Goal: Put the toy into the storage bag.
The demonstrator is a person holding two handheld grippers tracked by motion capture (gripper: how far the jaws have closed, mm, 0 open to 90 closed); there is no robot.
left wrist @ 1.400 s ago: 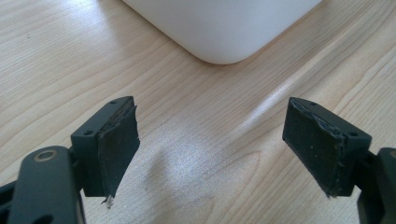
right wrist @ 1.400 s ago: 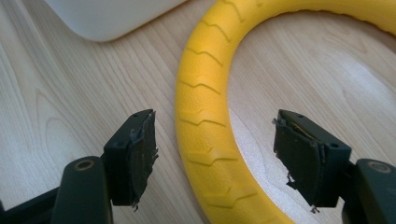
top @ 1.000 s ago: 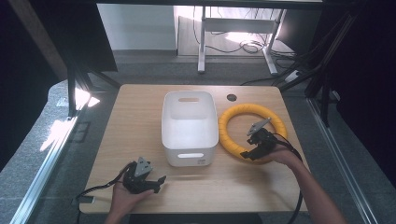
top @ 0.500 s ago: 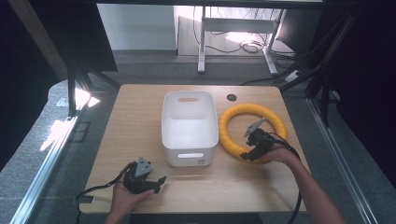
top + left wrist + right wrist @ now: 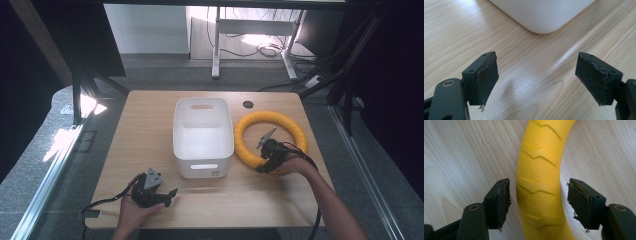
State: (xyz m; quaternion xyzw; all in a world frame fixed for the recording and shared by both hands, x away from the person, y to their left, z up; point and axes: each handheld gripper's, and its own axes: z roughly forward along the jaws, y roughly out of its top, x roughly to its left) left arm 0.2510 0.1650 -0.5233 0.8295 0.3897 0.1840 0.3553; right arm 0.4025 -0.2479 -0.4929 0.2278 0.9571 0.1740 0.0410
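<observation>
Now right gripper (image 5: 264, 156) jaws astride yellow ring (image 5: 541, 180) — left gripper (image 5: 167, 194) unmoved.

The high view looks forward and down from above the near edge of the wooden table (image 5: 150, 120). The left gripper view sits close over the tabletop, facing a corner of the white bin (image 5: 544, 12), shared with the high view. The right gripper view looks closely along the yellow ring (image 5: 541, 177), also seen from above.
</observation>
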